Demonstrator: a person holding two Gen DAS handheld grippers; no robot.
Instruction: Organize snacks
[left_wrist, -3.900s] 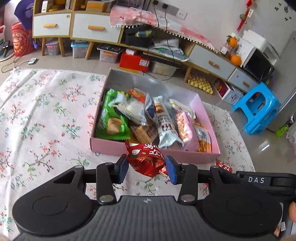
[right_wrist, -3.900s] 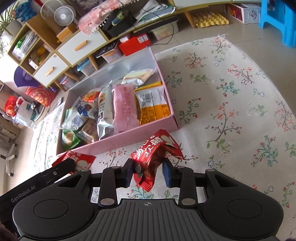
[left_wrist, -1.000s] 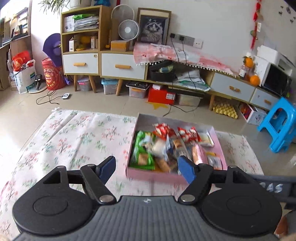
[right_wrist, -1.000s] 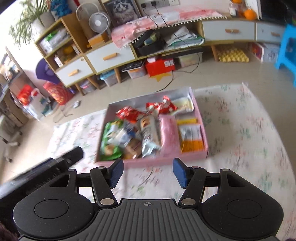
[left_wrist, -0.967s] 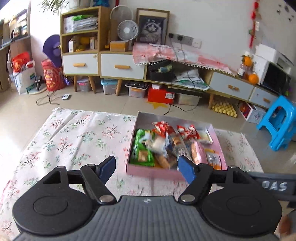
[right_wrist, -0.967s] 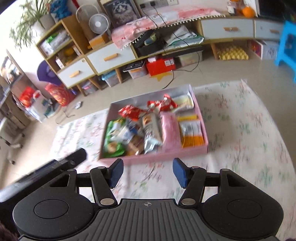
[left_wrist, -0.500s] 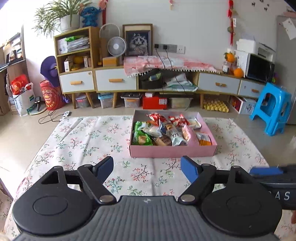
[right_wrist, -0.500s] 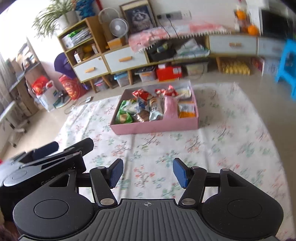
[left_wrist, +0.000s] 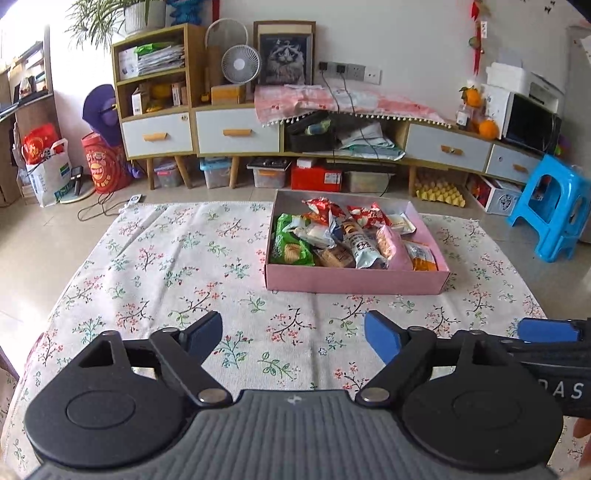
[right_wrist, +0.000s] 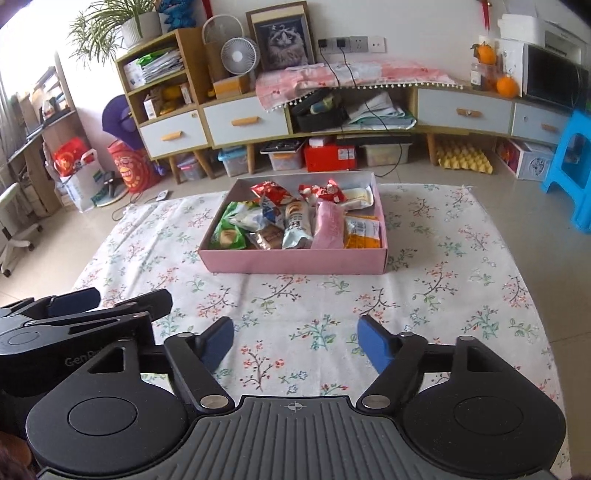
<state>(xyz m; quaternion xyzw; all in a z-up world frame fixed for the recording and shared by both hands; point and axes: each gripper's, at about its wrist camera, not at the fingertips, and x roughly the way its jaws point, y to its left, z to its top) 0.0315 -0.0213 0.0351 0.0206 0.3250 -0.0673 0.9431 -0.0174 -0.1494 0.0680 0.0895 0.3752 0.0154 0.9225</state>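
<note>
Both grippers hang over the floral-print white cloth (left_wrist: 177, 258) with nothing in them: the left gripper (left_wrist: 293, 338) and the right gripper (right_wrist: 295, 341) each have their blue-padded jaws spread wide, and both have just been opening further, with only bare cloth showing between the pads. All the snacks sit in the shallow pink cardboard box (right_wrist: 295, 262), which rests on the cloth well ahead of both grippers. Inside it I can make out a green biscuit packet (right_wrist: 227, 230) in the near left corner, a pale pink packet (right_wrist: 328, 225) toward the right, an orange packet (right_wrist: 364, 232) in the near right corner and a couple of red wrappers (right_wrist: 271, 192) along the far side. From the right wrist view the left gripper shows just beside it on the left. Behind the cloth there's a low white-drawered cabinet (left_wrist: 236, 131) and a blue plastic stool (left_wrist: 554, 206).
</note>
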